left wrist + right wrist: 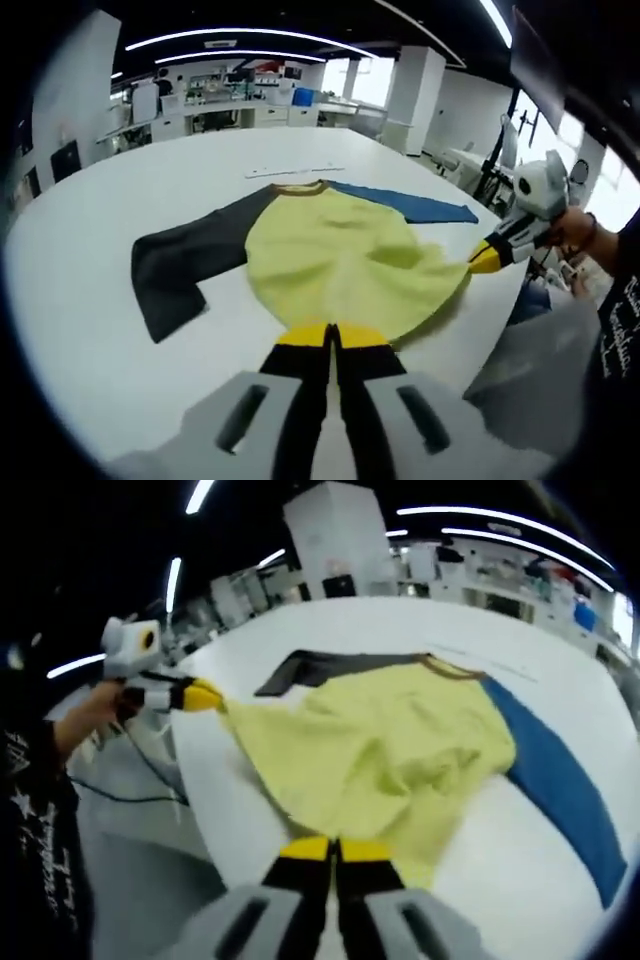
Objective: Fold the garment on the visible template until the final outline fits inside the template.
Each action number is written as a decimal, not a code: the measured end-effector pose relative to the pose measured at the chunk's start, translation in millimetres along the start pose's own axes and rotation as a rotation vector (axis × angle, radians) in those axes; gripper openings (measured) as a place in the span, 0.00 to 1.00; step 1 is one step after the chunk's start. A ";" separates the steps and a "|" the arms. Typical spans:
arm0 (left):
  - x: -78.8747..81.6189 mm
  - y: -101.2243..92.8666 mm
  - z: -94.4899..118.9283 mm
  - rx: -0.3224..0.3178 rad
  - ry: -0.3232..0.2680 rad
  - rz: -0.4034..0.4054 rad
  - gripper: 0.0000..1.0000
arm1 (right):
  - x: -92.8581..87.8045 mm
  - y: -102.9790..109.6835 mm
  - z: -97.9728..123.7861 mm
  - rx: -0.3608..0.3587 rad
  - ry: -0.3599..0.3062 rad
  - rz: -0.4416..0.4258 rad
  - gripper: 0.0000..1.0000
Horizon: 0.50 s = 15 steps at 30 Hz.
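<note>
The shirt (340,265) lies spread on the white table (90,300), in the middle of the left gripper view: yellow body, dark grey sleeve (175,265) reaching toward the left of the frame, blue sleeve (410,203) toward the upper right. In the right gripper view the same shirt (390,750) fills the centre, its blue sleeve (560,780) running down the right side.

I have my left gripper (330,338) at the bottom centre of its own view, jaws pressed together on the hem's near edge. It also shows at the left of the right gripper view (205,695), where its yellow tips pinch a corner of the hem. My right gripper (335,850) is likewise closed on the hem at the bottom of its view, and appears at the right of the left gripper view (485,258), touching the other hem corner.

I judge that both corners are held so the lower edge can be lifted together and carried toward the collar (298,187) for a first fold. A thin pale strip (290,170) lies on the table beyond the collar; I cannot tell whether it belongs to the template.
</note>
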<state>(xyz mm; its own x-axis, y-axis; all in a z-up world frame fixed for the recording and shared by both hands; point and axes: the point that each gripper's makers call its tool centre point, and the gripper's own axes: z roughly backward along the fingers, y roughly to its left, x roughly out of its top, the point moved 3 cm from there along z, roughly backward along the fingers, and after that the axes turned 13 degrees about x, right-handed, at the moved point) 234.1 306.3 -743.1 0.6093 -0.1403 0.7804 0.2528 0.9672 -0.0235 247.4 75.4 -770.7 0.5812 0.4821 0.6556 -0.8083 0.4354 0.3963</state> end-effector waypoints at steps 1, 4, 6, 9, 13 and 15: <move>-3.8 0.0 -0.3 0.001 0.010 0.000 0.00 | -5.8 1.2 -2.6 -0.002 0.011 -0.001 0.00; -18.6 -1.3 -1.7 0.001 0.049 0.028 0.00 | -19.2 3.0 -8.4 -0.012 0.040 -0.006 0.00; -27.3 -1.6 -1.4 0.014 0.086 0.020 0.00 | -25.8 5.4 -11.2 -0.011 0.051 -0.011 0.00; -39.3 -0.7 -3.1 0.034 0.118 0.004 0.00 | -35.2 7.5 -13.6 -0.027 0.077 -0.009 0.00; -55.2 -3.1 -3.1 0.047 0.174 0.005 0.00 | -43.0 8.1 -15.4 -0.045 0.089 -0.004 0.00; -61.7 -4.9 -2.5 0.050 0.197 -0.010 0.00 | -46.1 4.3 -17.1 -0.044 0.082 -0.033 0.00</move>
<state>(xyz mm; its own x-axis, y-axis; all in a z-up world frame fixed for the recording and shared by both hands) 197.1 309.8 -792.7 0.7432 -0.1839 0.6432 0.2250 0.9742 0.0186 218.7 68.0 -810.2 0.6149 0.5267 0.5869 -0.7845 0.4845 0.3871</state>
